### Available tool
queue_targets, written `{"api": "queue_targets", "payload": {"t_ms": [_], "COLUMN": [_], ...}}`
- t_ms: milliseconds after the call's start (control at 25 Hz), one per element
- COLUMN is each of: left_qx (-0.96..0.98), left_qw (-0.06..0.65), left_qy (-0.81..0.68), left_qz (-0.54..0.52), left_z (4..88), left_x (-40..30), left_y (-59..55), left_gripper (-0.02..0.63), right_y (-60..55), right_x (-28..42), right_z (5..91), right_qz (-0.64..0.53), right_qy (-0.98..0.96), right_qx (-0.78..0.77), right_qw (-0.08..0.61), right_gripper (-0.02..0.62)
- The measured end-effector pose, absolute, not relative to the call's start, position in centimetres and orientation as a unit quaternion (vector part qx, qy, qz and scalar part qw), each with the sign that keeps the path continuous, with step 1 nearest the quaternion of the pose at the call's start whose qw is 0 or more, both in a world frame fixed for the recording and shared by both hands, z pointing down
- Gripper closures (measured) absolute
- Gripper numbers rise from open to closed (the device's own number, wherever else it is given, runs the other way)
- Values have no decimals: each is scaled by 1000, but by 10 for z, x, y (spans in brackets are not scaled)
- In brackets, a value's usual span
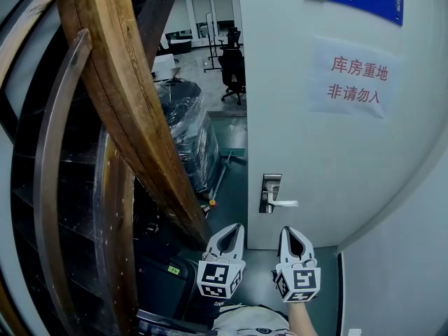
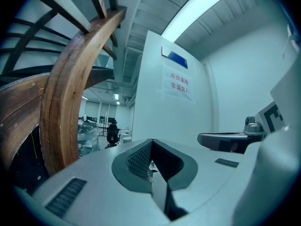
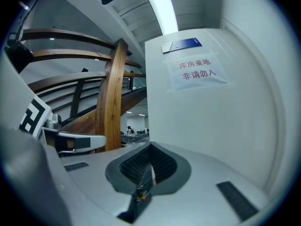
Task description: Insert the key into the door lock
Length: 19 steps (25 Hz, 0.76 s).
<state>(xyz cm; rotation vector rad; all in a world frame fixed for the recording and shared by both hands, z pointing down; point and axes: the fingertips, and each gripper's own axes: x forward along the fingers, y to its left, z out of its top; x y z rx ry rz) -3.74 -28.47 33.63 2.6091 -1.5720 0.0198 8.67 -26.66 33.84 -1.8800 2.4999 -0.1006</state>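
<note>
The pale door (image 1: 336, 152) stands ajar, with a metal lock plate (image 1: 270, 187) and a lever handle (image 1: 281, 203) near its left edge. Both grippers point level at it from below the handle, a short way off. My right gripper (image 1: 294, 238) is shut; in the right gripper view (image 3: 150, 150) a thin pale sliver, seemingly the key (image 3: 151, 175), sits edge-on between its pads. My left gripper (image 1: 229, 235) is shut beside it, with its ribbed pads together in its own view (image 2: 151, 147). A small metal glint shows low between those pads; what it is cannot be told.
A curved wooden stair rail (image 1: 126, 96) slants down close on the left. Beyond the door edge, a plastic-wrapped stack (image 1: 185, 131) and an office chair (image 1: 232, 72) stand in an open room. A paper sign (image 1: 355, 79) hangs on the door. A wall runs along the right.
</note>
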Motion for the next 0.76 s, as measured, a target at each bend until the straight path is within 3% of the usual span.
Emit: {"api": "queue_targets", "payload": {"t_ms": [760], "left_qx": [854], "left_qw": [54], "left_qy": [-517], "left_qz": [6], "left_z": [340], "left_x": [-44], "left_y": [-290], "left_gripper": [601], "right_y": [-274], "right_x": [78], "right_z": [347], "right_qz": [-41], "right_qy": [801], "right_qx": [-597], "right_qw": [0], "right_gripper": [590]}}
